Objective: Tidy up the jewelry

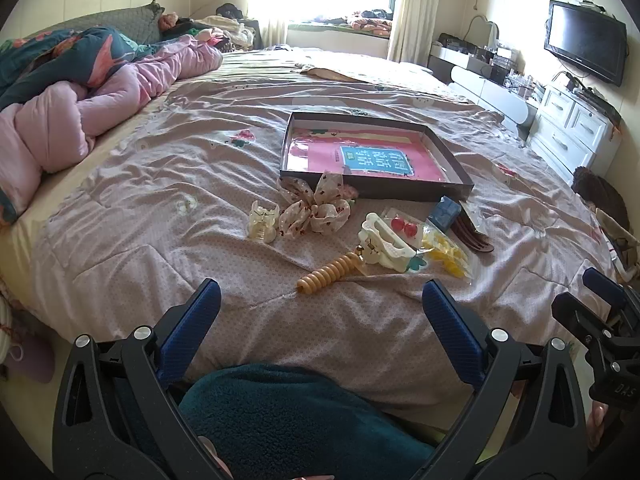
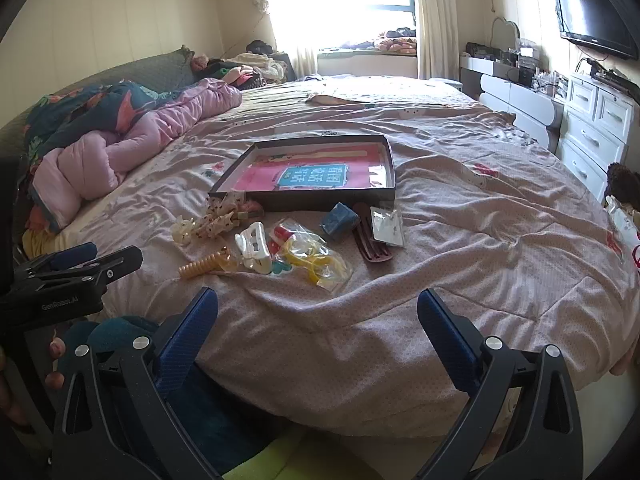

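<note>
I have both claws hanging off the near edge of the bed, jaws spread wide and holding nothing: the left claw (image 1: 320,304) and the right claw (image 2: 318,308). The hair pieces lie ahead of them, well apart from the fingertips. Closest to my left claw is the amber spiral hair tie (image 1: 326,273), touching the cream claw clip (image 1: 385,245). Beyond sit a small pale clip (image 1: 263,220) and the dotted bow scrunchie (image 1: 316,206), which leans against the near wall of the dark box (image 1: 376,186). Ahead of my right claw are the yellow bagged pieces (image 2: 316,262), a blue block (image 2: 338,218) and a maroon comb (image 2: 370,240). Bare quilt (image 2: 480,248) stretches toward the bed's right edge; white drawers (image 2: 596,128) stand beyond.
</note>
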Motion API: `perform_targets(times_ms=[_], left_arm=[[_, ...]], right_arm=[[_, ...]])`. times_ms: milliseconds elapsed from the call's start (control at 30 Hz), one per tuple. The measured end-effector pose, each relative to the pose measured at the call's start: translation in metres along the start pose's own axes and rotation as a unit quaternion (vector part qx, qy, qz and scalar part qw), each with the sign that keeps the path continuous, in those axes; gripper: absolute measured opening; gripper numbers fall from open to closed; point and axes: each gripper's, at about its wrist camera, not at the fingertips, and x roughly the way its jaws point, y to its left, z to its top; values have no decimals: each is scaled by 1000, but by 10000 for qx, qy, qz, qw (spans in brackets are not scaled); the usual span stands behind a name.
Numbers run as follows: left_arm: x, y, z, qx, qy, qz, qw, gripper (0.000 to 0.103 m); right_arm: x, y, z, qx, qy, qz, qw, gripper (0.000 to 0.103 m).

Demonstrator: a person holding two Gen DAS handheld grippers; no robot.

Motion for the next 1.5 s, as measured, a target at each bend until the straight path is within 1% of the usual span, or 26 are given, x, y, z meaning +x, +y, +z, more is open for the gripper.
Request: perform_targets(times_ms=[500,733,1000,1233,1333,1400,1433,1500], left_arm=[[0,-2,0,28,28,-60,10000,93],[4,-7,1,62,31,-224,9997,93],[16,-7,4,66,165,-284,9994,93],[37,-12,7,310,332,-322,9985,93],[46,-13,9,424,375,-453,9974,93],[51,-14,12,522,384,-447,9969,93],[54,-14,15,579,393,-526,9962,93],[59,-13,18,636,412,-561,9955,93]], right_arm=[[1,0,1,-6,-1,13,10000,97],[2,-1,2,27,-10,-14,10000,97],[6,-12,2,67,-7,-45,10000,97],[10,-23,6,138,-8,-145,9998,97],[15,-29,10,153,7,-198,9997,97],[19,-35,14,187,18,-234,9995,97],[21,-36,15,169,24,-256,9995,97],[28,-41,18,162,96,-293,9994,97]])
